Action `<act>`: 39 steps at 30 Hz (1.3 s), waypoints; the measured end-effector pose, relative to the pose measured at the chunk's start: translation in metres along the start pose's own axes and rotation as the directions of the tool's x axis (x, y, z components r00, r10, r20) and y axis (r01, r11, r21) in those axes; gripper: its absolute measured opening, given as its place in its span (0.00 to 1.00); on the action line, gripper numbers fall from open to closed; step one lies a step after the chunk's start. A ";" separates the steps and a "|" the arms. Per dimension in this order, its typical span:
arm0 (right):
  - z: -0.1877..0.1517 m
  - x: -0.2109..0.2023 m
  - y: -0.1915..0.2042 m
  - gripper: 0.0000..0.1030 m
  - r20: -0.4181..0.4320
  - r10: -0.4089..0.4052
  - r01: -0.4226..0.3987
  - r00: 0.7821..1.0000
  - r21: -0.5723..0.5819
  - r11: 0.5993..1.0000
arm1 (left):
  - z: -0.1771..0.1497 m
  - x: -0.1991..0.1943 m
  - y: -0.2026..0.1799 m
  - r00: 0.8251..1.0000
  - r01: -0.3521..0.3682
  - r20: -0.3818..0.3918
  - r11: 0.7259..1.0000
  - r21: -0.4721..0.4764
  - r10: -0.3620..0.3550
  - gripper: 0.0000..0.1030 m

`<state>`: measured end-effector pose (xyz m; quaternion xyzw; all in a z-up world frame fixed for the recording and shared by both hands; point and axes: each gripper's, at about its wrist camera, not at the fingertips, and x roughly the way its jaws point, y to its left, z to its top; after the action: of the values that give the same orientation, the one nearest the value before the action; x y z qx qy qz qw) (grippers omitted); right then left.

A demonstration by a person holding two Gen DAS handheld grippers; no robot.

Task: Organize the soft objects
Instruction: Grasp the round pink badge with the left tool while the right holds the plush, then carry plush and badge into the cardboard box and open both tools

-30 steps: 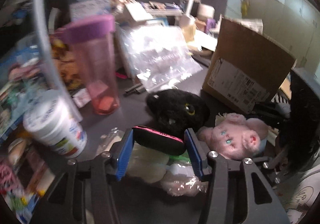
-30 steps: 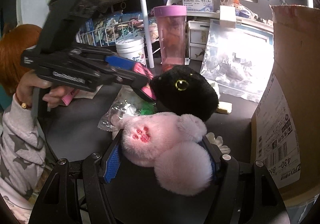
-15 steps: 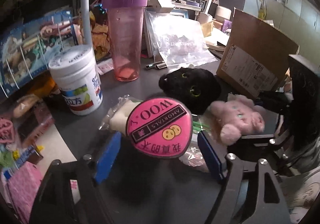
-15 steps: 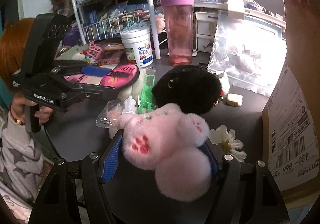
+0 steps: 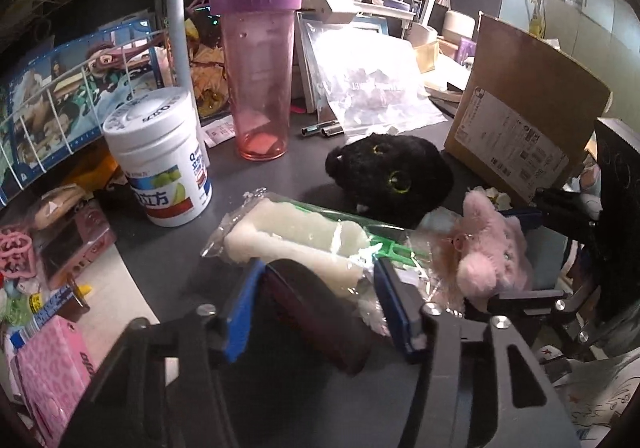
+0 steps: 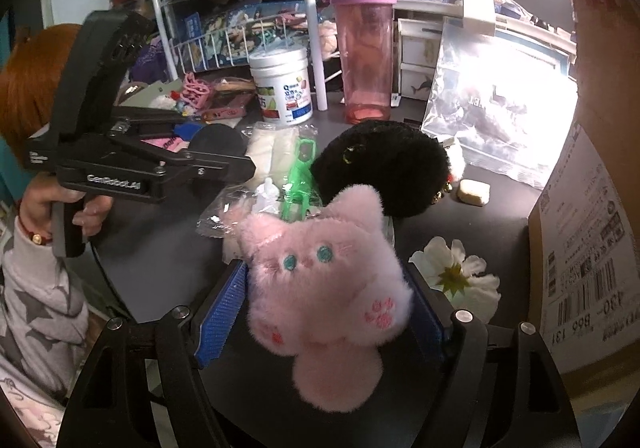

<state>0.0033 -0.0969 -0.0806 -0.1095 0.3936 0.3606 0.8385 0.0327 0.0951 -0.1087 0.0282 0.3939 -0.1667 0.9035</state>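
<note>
My right gripper (image 6: 326,308) is shut on a pink plush cat (image 6: 324,288), held above the dark table; the cat also shows in the left wrist view (image 5: 486,252). My left gripper (image 5: 320,296) is shut on a round flat pad with a dark back (image 5: 316,312); the pad also shows in the right wrist view (image 6: 216,141). A black plush cat (image 5: 390,177) lies on the table beyond, also in the right wrist view (image 6: 380,163). A clear bag with white foam and a green piece (image 5: 296,236) lies in front of my left gripper.
A white tub (image 5: 160,163) and a pink tumbler with a purple lid (image 5: 258,71) stand at the back left. A cardboard box (image 5: 524,127) stands at the right. A white fabric flower (image 6: 456,274) and a clear plastic bag (image 6: 500,115) lie near it.
My left gripper has turned the round pad from pink face up to dark back showing and pulled back. My right gripper has turned the pink cat so that its face shows.
</note>
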 end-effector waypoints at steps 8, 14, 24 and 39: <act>-0.005 0.003 0.007 0.71 -0.011 -0.009 0.009 1.000 -0.046 0.999 | -0.013 -0.008 0.005 1.000 0.010 0.005 1.000 -0.028 -0.010 0.58; -0.006 0.003 0.009 0.61 0.002 -0.022 0.022 1.000 -0.053 0.998 | -0.017 -0.004 0.009 1.000 0.023 0.004 0.997 -0.073 -0.023 0.36; -0.006 -0.003 0.011 0.61 0.013 -0.024 0.025 1.000 -0.057 0.998 | -0.021 -0.020 0.027 0.999 0.019 0.038 0.989 -0.144 -0.013 0.21; -0.005 -0.002 0.011 0.60 0.016 -0.012 0.012 1.000 -0.041 0.999 | -0.021 -0.014 0.040 0.998 -0.036 0.042 0.973 -0.227 0.047 0.13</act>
<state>-0.0078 -0.0928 -0.0815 -0.1264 0.3789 0.3645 0.8412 0.0222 0.1409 -0.1166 -0.0706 0.3883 -0.1025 0.9131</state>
